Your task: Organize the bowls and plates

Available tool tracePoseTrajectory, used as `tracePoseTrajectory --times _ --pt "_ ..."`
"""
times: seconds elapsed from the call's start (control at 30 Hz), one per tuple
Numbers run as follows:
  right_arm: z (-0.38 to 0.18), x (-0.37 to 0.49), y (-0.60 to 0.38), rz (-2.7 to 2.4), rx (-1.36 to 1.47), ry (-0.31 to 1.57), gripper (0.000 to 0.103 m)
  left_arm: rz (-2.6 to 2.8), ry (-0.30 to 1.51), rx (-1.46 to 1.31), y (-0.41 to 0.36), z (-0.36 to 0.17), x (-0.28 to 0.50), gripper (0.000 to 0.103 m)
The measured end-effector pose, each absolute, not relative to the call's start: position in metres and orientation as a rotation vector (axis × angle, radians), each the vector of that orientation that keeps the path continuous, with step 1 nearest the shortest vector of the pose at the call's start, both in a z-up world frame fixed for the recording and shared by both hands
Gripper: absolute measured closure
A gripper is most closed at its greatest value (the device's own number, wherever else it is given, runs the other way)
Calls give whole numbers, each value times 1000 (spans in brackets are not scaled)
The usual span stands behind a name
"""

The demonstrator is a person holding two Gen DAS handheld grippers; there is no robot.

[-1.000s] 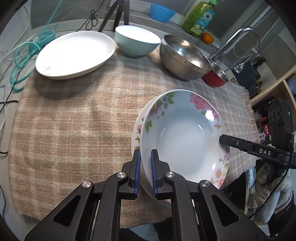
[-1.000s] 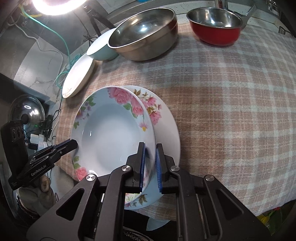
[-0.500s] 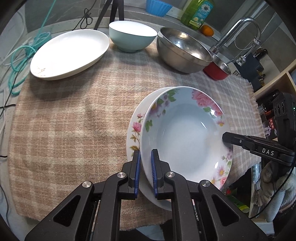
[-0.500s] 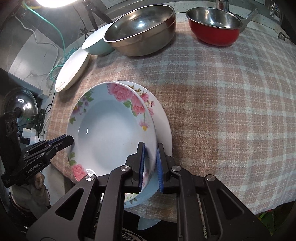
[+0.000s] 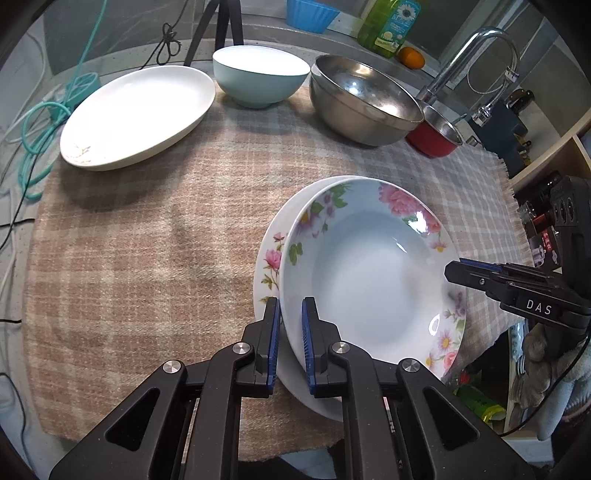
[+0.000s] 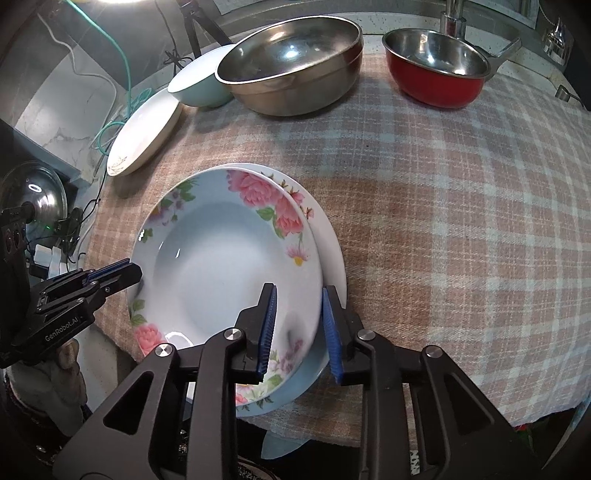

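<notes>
While the left gripper (image 5: 289,334) pinches the floral plate's (image 5: 373,273) near rim, the right gripper's (image 6: 300,332) jaws are opening astride its opposite edge (pads clear).

Counter (image 5: 122,62): grey speckled stone, curving along the far edge.
Cloth (image 6: 443,221): pink-and-grey plaid, covers most of the counter, frayed at the right edge.
Tap (image 5: 476,55): chrome gooseneck at the far right corner.
Light (image 6: 107,1): bright lamp at the far left corner.
Shelf (image 5: 554,155): pale wood, past the right edge.
Cable (image 5: 37,125): teal, coiled off the left edge.
</notes>
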State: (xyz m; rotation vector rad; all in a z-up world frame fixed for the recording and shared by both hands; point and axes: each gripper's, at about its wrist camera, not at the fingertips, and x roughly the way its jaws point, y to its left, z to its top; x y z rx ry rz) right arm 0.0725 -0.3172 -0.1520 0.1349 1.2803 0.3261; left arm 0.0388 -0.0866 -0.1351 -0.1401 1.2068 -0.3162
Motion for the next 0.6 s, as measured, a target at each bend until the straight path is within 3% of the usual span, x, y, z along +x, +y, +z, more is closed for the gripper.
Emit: tracePoseTrajectory --times 0.07,0.13,0.3,0.4,0.6 --pt "-149 73 -317 318 125 1272 73 -317 1203 -145 -86 -134 38 93" --pt "-146 73 -318 315 127 1260 61 -319 1196 -150 -83 -131 38 92" --pt "-135 76 -321 305 134 1224 58 -306 1178 -174 -71 -125 39 92" --pt "-126 80 -319 313 156 1196 51 -295 1163 -193 -60 -121 41 92" --pt "-108 89 -299 356 184 1141 51 -263 1135 -220 -33 -114 51 92"
